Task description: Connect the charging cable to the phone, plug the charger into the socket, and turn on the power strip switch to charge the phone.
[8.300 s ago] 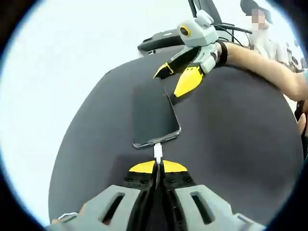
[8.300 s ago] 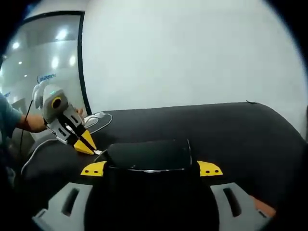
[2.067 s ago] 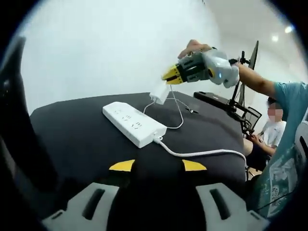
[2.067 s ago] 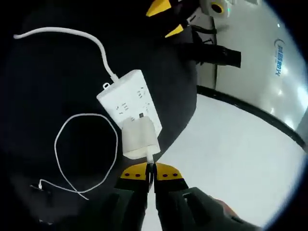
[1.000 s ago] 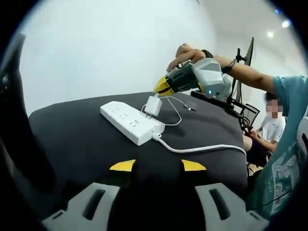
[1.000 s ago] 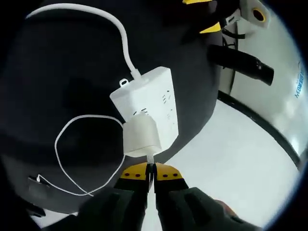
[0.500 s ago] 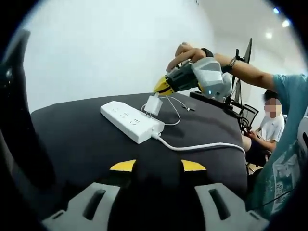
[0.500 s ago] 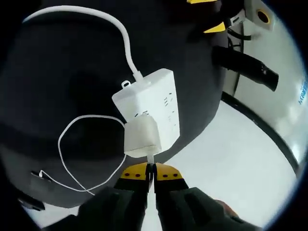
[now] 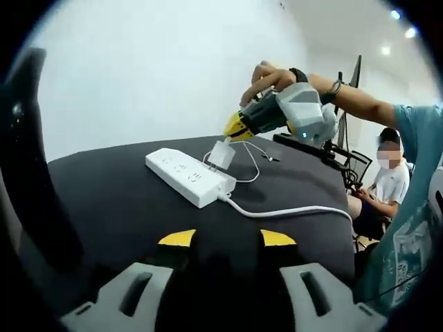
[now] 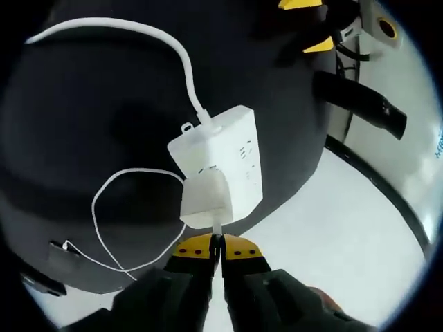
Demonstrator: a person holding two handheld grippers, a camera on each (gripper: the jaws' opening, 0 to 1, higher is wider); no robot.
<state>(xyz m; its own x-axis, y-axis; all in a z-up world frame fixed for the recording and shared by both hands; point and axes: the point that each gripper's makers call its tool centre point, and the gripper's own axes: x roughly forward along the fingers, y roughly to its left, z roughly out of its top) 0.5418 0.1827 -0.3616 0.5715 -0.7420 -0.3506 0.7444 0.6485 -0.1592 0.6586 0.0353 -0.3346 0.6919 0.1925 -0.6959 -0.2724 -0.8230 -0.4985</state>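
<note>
One charger pinched in my right gripper, jaws closed; left gripper gapes empty. Square prongs over strip, press straight at 12 o'clock.

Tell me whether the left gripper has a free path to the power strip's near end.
Probably yes: the left gripper is open with bare table before the power strip; the right gripper holds the charger farther along.
</note>
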